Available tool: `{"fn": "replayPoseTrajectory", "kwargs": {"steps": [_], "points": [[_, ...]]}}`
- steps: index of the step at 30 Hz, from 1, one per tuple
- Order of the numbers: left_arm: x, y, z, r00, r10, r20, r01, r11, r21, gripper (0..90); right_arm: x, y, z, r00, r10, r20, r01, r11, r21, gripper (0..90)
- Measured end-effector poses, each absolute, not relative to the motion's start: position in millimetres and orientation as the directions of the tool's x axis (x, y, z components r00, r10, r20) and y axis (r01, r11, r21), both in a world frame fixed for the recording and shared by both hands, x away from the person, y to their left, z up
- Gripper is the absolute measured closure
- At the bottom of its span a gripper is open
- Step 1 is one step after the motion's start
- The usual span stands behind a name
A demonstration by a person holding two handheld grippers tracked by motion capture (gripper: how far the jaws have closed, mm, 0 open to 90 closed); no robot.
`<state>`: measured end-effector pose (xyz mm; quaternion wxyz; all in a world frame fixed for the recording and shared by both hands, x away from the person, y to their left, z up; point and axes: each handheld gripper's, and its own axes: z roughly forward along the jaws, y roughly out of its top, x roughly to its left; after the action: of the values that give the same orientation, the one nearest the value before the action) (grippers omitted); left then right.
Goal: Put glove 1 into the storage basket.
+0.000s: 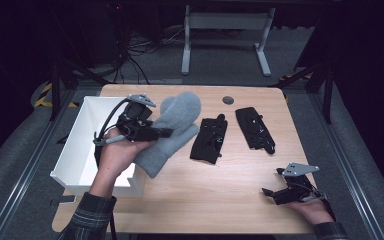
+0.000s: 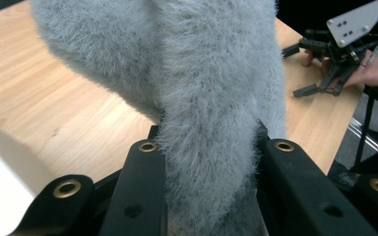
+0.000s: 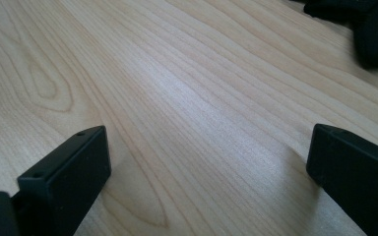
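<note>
Left claw [image 1: 166, 132] pinches the unlabelled grey mitten [image 1: 176, 131]; right claw [image 1: 269, 192] rests spread on the table [image 1: 220, 190].

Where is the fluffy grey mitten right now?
In the high view the grey mitten is on the table's left side, clamped in the left gripper, between the white bin and a black glove.
</note>
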<state>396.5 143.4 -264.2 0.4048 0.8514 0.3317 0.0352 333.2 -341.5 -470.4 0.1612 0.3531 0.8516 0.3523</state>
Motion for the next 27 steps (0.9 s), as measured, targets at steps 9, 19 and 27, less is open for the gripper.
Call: {"fn": "replayPoseTrajectory", "kwargs": {"steps": [9,19,27], "points": [[395.7,181.8,-256.5,0.722,0.655,-0.222,0.574,-0.388,0.721,72.8,333.2,-341.5,-470.4,-0.698,0.716,-0.026,0.488,0.502,0.714,3.1],[390.5,226.9,-252.1,0.646,0.727,-0.234,0.607,-0.302,0.735,72.8,333.1,-341.5,-470.4,-0.698,0.716,-0.026,0.489,0.502,0.714,3.1],[388.2,254.1,-258.6,0.585,0.776,-0.236,0.636,-0.258,0.727,72.8,333.1,-341.6,-470.3,-0.698,0.715,-0.026,0.489,0.503,0.713,3.1]]}}
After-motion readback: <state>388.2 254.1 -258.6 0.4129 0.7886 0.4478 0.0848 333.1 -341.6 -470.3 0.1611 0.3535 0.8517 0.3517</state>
